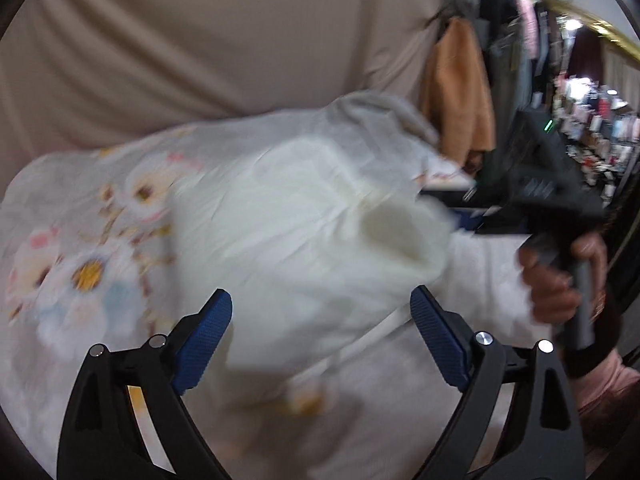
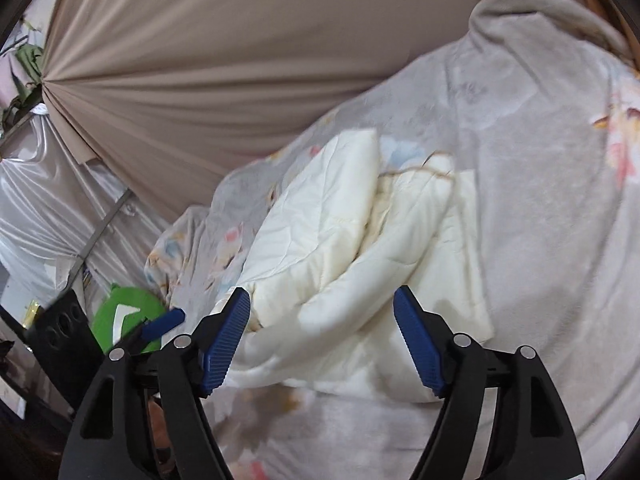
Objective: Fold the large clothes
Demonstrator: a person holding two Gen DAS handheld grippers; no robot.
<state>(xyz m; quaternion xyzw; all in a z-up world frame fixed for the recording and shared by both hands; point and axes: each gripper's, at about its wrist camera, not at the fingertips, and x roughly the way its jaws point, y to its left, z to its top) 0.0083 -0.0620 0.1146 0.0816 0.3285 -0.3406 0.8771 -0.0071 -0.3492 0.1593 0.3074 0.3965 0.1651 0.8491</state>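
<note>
Both the left gripper and right gripper hover spread and empty over a cream-lined floral quilt heaped on the beige sheet (soft, bulky, likely floppy; best pinched at a hemmed corner).

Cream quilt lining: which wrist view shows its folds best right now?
The right wrist view: the cream quilt lining is sharp there, its bunched layers distinct. In the left wrist view, the lining is motion-blurred, a pale mass with the folds hard to separate.
</note>
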